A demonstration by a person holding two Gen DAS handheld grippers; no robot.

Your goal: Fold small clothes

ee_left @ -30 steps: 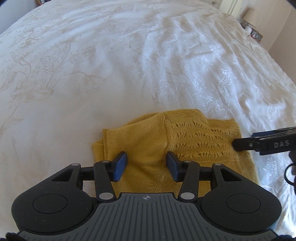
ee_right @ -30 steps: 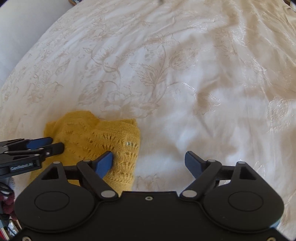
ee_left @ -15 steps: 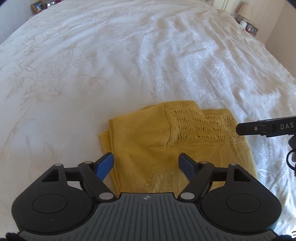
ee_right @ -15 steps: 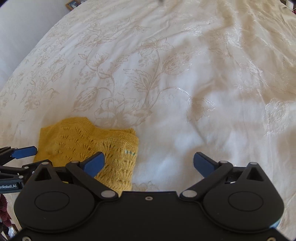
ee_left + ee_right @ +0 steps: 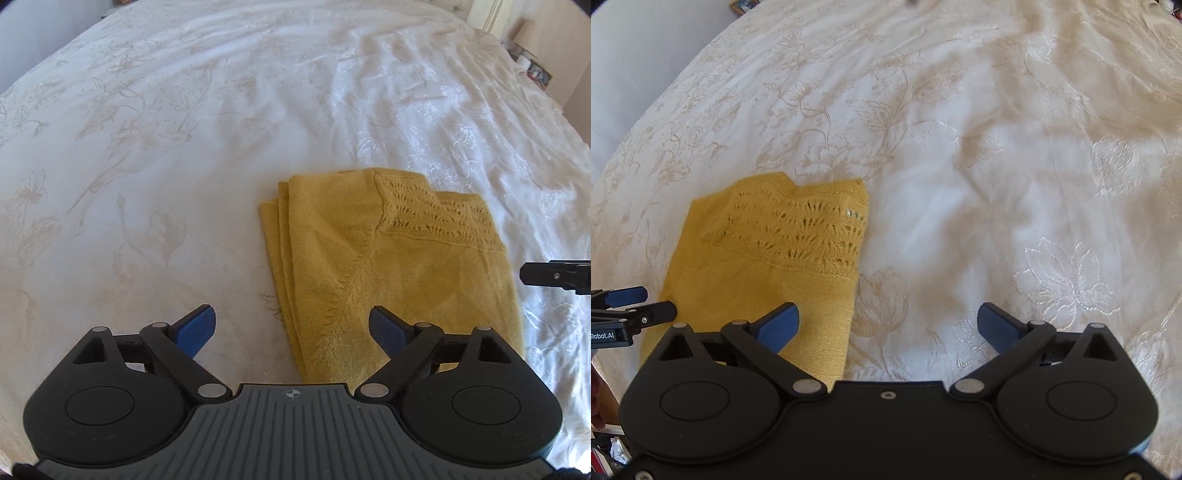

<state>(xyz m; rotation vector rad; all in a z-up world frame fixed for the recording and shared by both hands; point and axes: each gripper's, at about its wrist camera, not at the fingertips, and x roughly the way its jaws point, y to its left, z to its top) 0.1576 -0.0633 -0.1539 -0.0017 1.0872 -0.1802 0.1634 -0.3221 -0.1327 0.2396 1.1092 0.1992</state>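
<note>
A mustard-yellow knitted garment [image 5: 391, 266] lies folded flat on the white bedspread [image 5: 184, 147], with stacked layers along its left edge and a lace band at the far end. My left gripper [image 5: 291, 330] is open and empty, over the garment's near left edge. In the right wrist view the garment [image 5: 768, 258] lies at the left. My right gripper [image 5: 888, 326] is open and empty, just right of the garment's near right edge. The right gripper's tip also shows in the left wrist view [image 5: 554, 276], and the left gripper in the right wrist view [image 5: 628, 306].
The embroidered bedspread [image 5: 997, 166] stretches far ahead and to both sides. A bedside stand with a lamp and small items [image 5: 532, 62] is at the far right. A framed picture [image 5: 744, 4] stands beyond the bed's far edge.
My left gripper has opened wider and pulled back and to the left off the garment. My right gripper has opened wider and drawn back. The garment stays folded and flat.
</note>
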